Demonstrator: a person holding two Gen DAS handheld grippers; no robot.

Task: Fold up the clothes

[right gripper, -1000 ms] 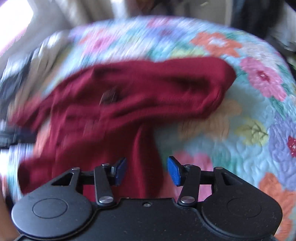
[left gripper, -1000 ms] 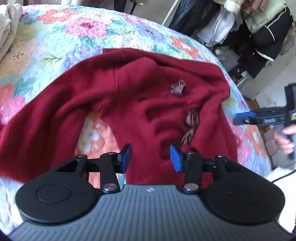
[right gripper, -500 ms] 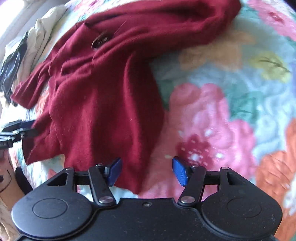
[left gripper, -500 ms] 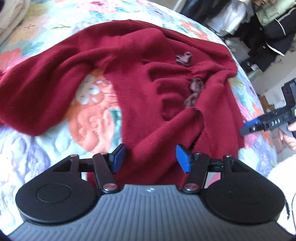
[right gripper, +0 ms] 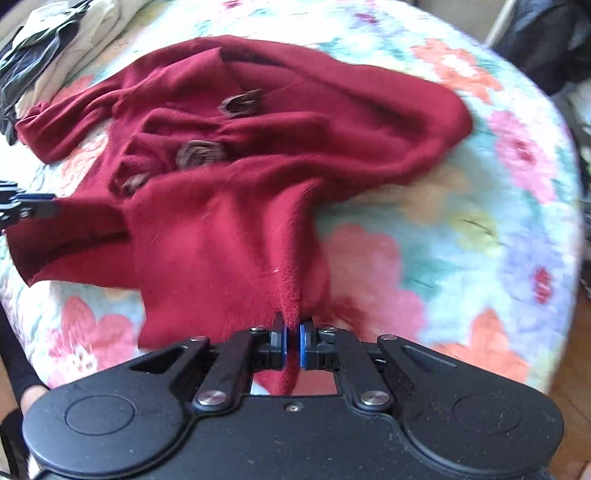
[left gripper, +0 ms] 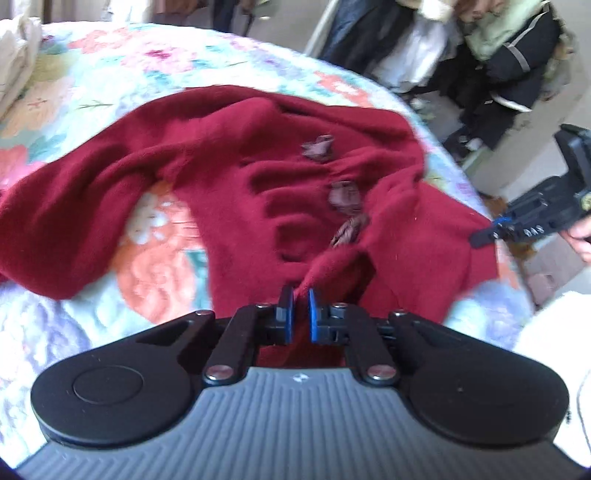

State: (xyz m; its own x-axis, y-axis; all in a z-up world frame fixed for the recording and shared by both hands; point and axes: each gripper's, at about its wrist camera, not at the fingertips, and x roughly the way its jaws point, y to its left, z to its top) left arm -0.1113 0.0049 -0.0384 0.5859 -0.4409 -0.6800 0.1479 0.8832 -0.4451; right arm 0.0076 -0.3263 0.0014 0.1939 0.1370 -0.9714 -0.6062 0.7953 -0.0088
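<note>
Holding: you have both grippers clamped on the hem of the dark red cardigan (left gripper: 229, 177), one at each end of its near edge.
Left gripper (left gripper: 300, 310): its jaws have just been closing and now pinch a raised fold of red knit between the blue pads (left gripper: 312, 314); the cloth rises in a small peak right at the tips.
Right gripper (right gripper: 292, 341): its jaws have likewise just been closing, and a narrow tongue of the cardigan's hem runs down between the pads (right gripper: 283, 343) and shows again in the gap behind them.
Cardigan: it lies crumpled on the floral quilt (right gripper: 461, 229), toward the near edge of the bed, with the body bunched in ridges through the middle.
Sleeves: in your left wrist view one sleeve trails toward the left edge of the quilt; in your right wrist view the other curls round toward the far right.
Trim: three brownish fabric rosettes (right gripper: 201, 153) sit in a row down the front of the cardigan.
Cross view: your right gripper shows at the right of the left wrist view, its tip touching the cardigan's corner near the quilt's right edge.
Surroundings: pale folded bedding (right gripper: 92, 33) lies at the far left corner of the bed, and dark coats (left gripper: 509, 74) hang beyond its far right edge.
Focus: both views are motion-blurred.
</note>
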